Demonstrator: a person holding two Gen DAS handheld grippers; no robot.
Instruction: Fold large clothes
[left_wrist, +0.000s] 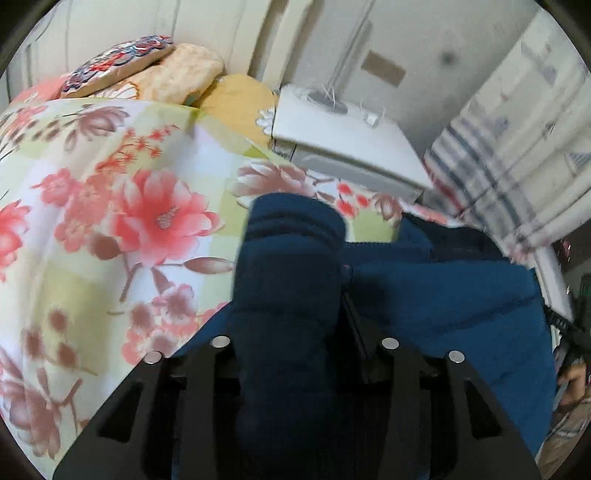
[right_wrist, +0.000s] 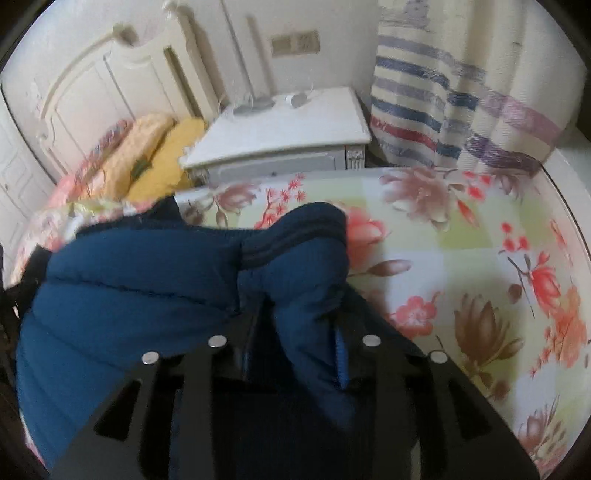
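A dark blue quilted jacket (left_wrist: 443, 295) lies bunched on the floral bedsheet (left_wrist: 129, 221). In the left wrist view a thick fold of it runs up between the fingers of my left gripper (left_wrist: 291, 295) and hides the left finger; the jaws stand apart and loose around it. In the right wrist view the jacket (right_wrist: 129, 295) spreads to the left, and a rolled fold with a dark stripe sits between the spread fingers of my right gripper (right_wrist: 303, 310). That gripper is open too, with the padded cloth resting in the gap.
A white nightstand (left_wrist: 351, 147) (right_wrist: 288, 129) stands past the bed's edge, with a striped curtain (left_wrist: 498, 129) (right_wrist: 424, 110) beside it. Pillows (left_wrist: 177, 70) (right_wrist: 147, 147) are stacked by the cream headboard (right_wrist: 92, 85). Floral sheet (right_wrist: 461, 240) stretches to the right.
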